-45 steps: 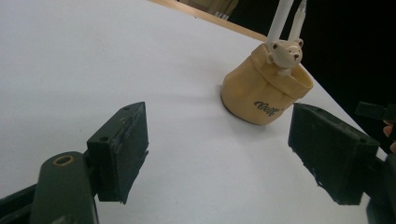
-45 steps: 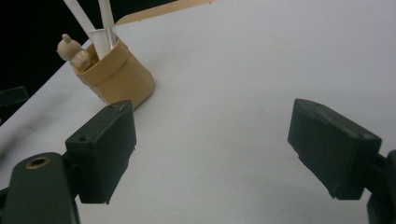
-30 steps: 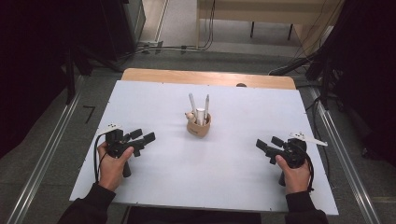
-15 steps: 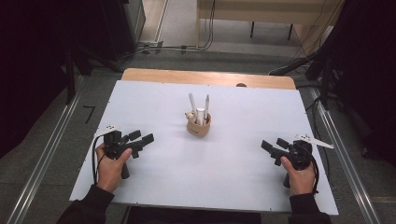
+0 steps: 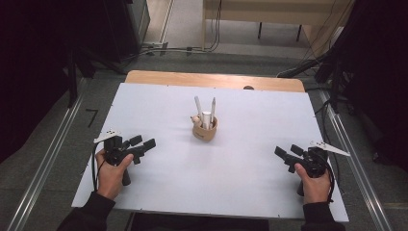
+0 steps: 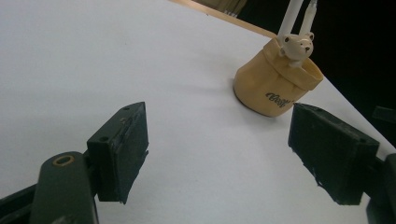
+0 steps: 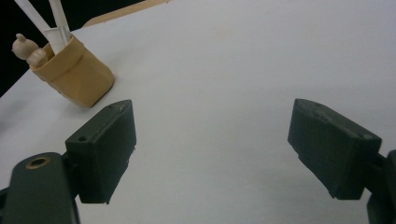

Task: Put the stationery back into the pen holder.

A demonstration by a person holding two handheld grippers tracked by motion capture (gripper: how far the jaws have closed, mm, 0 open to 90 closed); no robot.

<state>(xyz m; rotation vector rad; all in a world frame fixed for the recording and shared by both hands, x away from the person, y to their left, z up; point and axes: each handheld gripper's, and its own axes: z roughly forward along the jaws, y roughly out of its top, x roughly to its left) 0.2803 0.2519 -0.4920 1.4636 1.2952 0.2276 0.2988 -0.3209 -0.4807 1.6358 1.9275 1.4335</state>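
I had both grippers resting low at the near corners of the table, jaws spread wide and empty on each. The left gripper pointed toward the centre; its view showed the cup ahead of the fingers and closer to the right-hand finger than to the left-hand one, well apart from both. The right gripper saw the same cup ahead and beyond its left-hand finger, also well apart. Two white pens stood in the cup, leaning away from each other, with a small bear figure on the rim. My judgement: the step was the approach to a pen. Best to bring one gripper in above the rim, centre a single pen between the fingers, and close on the upper shaft; the cup looked soft and could tip if nudged.
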